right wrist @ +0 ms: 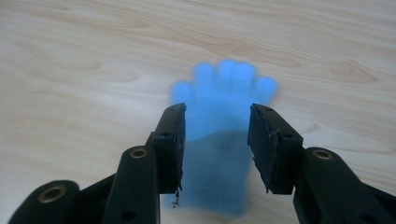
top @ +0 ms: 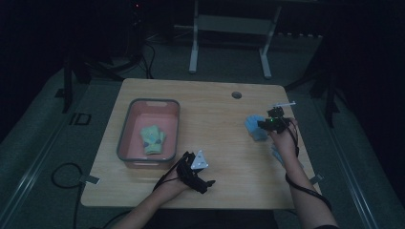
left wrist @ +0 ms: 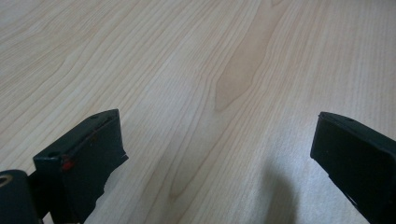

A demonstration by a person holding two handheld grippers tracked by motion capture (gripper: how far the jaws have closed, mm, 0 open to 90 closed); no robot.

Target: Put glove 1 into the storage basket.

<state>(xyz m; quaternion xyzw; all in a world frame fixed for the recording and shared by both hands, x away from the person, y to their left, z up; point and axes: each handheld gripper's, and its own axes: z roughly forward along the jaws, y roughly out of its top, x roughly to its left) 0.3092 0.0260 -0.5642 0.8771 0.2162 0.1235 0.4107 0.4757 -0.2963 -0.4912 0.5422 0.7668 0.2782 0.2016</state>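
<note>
A blue glove point(top: 253, 126) lies flat on the wooden table point(top: 215, 157) at the right. In the right gripper view the blue glove point(right wrist: 224, 86) points its fingers away, and its cuff runs between my two jaws. My right gripper point(top: 265, 124) point(right wrist: 215, 121) stands open over it, one jaw at each side of the cuff, and the cloth shows no pinch. My left gripper point(top: 188, 157) point(left wrist: 215, 140) is near the front edge, wide open above bare wood. A green glove point(top: 153, 138) lies in a pink bin point(top: 125, 129) at the left.
A round cable hole point(top: 236, 95) sits near the table's far edge. A pale item point(top: 276, 153) lies partly under the right forearm. Beyond the table stands a white frame point(top: 193, 52), and cables trail on the floor.
</note>
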